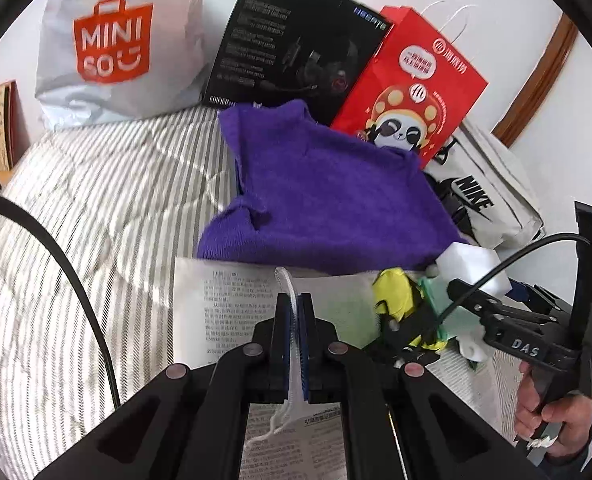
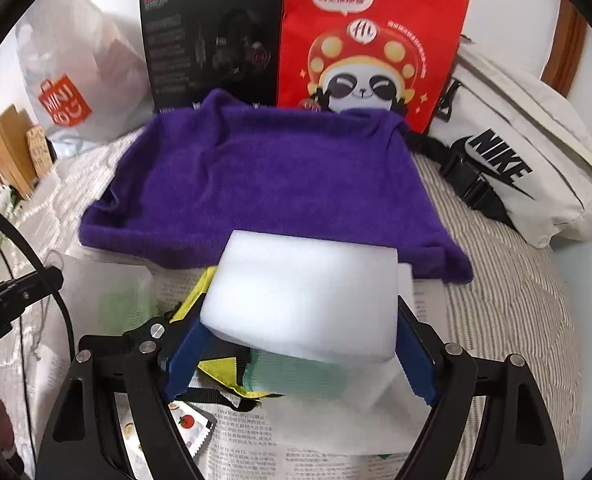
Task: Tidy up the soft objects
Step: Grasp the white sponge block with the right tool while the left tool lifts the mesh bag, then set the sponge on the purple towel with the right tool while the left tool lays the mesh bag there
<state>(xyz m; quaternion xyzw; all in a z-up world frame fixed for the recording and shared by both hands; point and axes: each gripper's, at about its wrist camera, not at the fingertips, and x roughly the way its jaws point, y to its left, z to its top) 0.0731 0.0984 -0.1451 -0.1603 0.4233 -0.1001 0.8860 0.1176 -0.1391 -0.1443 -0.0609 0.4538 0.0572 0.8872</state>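
From the left wrist, the left claw (image 1: 294, 312) is clenched tight on a thin white mesh strip (image 1: 291, 344) with a string trailing below, held over a printed paper sheet (image 1: 219, 300) that lies on the striped bed cover (image 1: 95, 208). Ahead lies the purple towel (image 1: 320, 192), its far edge against a black box (image 1: 296, 40) and a red panda bag (image 1: 412, 84), with a white Miniso bag (image 1: 115, 44) to the left and a white Nike bag (image 1: 484, 192) to the right. At the right edge a hand (image 1: 552, 412) holds the other tool beside a yellow and green heap (image 1: 400, 304). From the right wrist, the right claw (image 2: 300, 344) straddles a white foam block (image 2: 304, 296); its blue pads (image 2: 183, 360) sit at the block's two sides and look to be touching it, though how firmly they press I cannot tell. The block rests near the towel's front edge, over the yellow and green soft items (image 2: 231, 380) and the paper. The step in hand seems to be taking hold of the foam. To do it well, close evenly on both flanks, squeeze only until the foam stops slipping, since it will dent, and lift straight so the loose items beneath are not dragged along.
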